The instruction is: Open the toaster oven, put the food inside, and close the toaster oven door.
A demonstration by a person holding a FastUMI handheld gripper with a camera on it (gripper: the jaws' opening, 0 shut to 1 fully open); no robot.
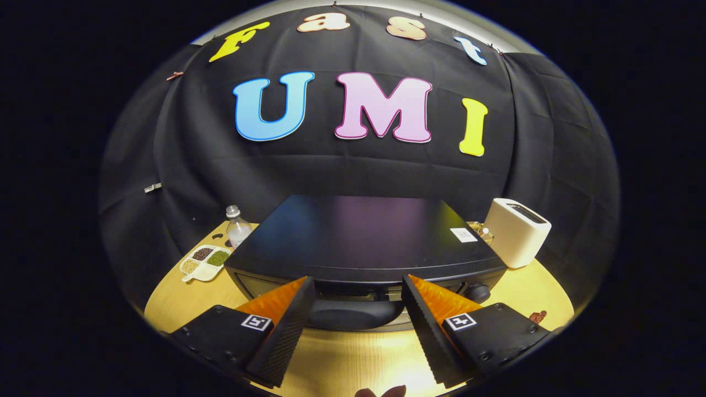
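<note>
Right now I have the gripper [357, 292] held wide apart with nothing in its grasp, its two ridged, wedge-shaped fingers [287, 325] splayed to either side of the toaster oven's handle [353, 314], a smooth rounded dark bar that sits between the tips without either pad touching it as far as I can tell. The toaster oven [361, 237] is just ahead of me, a low black box with a flat, faintly glossy top and a small white sticker [463, 235] near its right rear corner; its door looks closed, and a round knob [479, 292] shows just beyond my right finger. It stands on a pale wood-grain round table [353, 364], with a bare strip of tabletop beneath and between the fingers giving me room to work. Left of the oven, near the table's edge, lies a white divided dish [205, 262] holding dark, green and tan grains or beans in separate compartments, and behind it a clear plastic bottle [237, 226] stands upright. To the right stands a cream-coloured slot toaster [515, 231], boxy with rounded corners, close beside the oven's far corner. A small brownish object [538, 316] rests on the table past my right finger; I cannot tell what it is.
</note>
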